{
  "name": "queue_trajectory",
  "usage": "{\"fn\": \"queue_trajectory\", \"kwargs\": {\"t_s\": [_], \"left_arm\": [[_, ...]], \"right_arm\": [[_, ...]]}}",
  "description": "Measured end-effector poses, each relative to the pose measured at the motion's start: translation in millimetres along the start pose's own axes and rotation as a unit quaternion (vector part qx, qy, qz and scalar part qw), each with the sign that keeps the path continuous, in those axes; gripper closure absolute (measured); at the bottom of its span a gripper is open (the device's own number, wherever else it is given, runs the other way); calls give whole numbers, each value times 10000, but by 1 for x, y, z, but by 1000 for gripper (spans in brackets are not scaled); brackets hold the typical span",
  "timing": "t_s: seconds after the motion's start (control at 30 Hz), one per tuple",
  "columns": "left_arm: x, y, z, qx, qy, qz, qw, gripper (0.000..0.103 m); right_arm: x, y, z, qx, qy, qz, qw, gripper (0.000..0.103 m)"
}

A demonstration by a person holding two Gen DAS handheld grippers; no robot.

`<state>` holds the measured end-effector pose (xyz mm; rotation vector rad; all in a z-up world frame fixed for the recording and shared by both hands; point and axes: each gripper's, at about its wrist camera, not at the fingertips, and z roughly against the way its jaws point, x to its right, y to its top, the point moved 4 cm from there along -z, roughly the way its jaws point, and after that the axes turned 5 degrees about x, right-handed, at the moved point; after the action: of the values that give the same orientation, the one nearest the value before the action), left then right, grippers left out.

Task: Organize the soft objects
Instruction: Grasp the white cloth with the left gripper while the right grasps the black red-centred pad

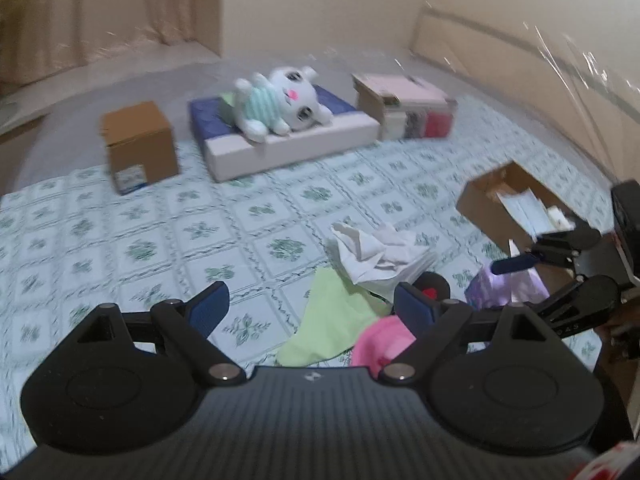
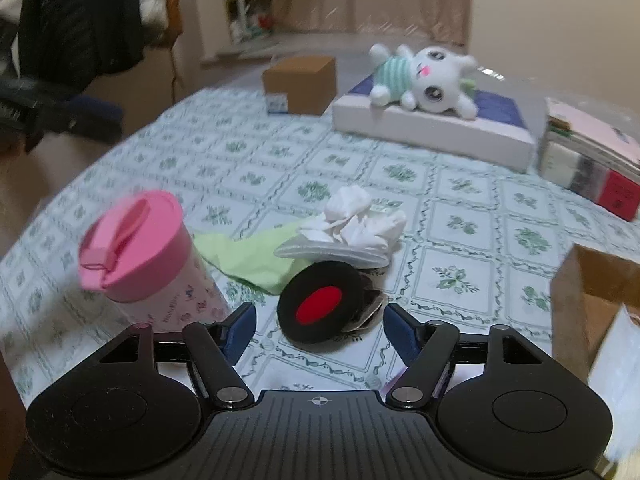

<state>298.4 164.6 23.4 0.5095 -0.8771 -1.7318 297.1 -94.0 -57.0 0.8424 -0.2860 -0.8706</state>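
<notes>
A white plush rabbit [image 1: 280, 100] [image 2: 424, 76] in a striped green top lies on a blue-topped white box [image 1: 304, 148] at the back. Mid-table, crumpled white cloth [image 1: 376, 252] [image 2: 360, 224] rests on a light green cloth [image 1: 336, 320] [image 2: 248, 256]. A round black pad with a red centre [image 2: 320, 304] [image 1: 432, 288] lies beside them. My right gripper [image 2: 320, 328] [image 1: 512, 286] is open, the black pad just ahead of its pads and untouched. My left gripper [image 1: 312, 308] is open above the green cloth, holding nothing.
A pink-lidded cup [image 2: 148, 248] [image 1: 376, 344] stands left of the cloths. A purple pack [image 1: 488, 288] lies under the right gripper. A shut brown box [image 1: 136, 148], a clear container with a pink lid [image 1: 412, 116] and an open cardboard box [image 1: 504, 204] ring the floral tablecloth.
</notes>
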Motion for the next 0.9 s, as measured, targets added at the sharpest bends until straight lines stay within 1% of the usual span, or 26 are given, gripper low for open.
{"fn": "queue_trajectory", "kwargs": {"t_s": [0.07, 0.2, 0.37, 0.43, 0.5, 0.53, 0.6, 0.77, 0.9], "left_arm": [[-3, 8, -19, -235, -137, -188, 9995, 15], [-6, 21, -51, -571, -293, -542, 9965, 16], [-2, 29, -84, -868, -454, -839, 9917, 16], [2, 30, -95, -973, -522, -941, 9894, 16], [6, 30, -105, -1074, -557, -1004, 9876, 16], [8, 30, -111, -1127, -566, -1036, 9866, 16], [13, 29, -120, -1236, -607, -1118, 9841, 16], [28, 25, -138, -1472, -751, -1219, 9787, 18], [37, 25, -151, -1628, -838, -1222, 9755, 19]], "right_arm": [[3, 2, -13, -195, 97, 122, 9997, 38], [11, 4, -35, -502, 296, 168, 9982, 41], [20, 9, -62, -760, 291, 258, 9964, 46], [22, 10, -70, -821, 277, 258, 9959, 52], [24, 10, -74, -884, 284, 258, 9953, 66], [24, 10, -76, -906, 277, 261, 9952, 70], [24, 9, -76, -912, 246, 260, 9952, 85], [24, 9, -59, -841, 325, 161, 9958, 92], [26, 11, -35, -730, 269, 184, 9968, 94]]}}
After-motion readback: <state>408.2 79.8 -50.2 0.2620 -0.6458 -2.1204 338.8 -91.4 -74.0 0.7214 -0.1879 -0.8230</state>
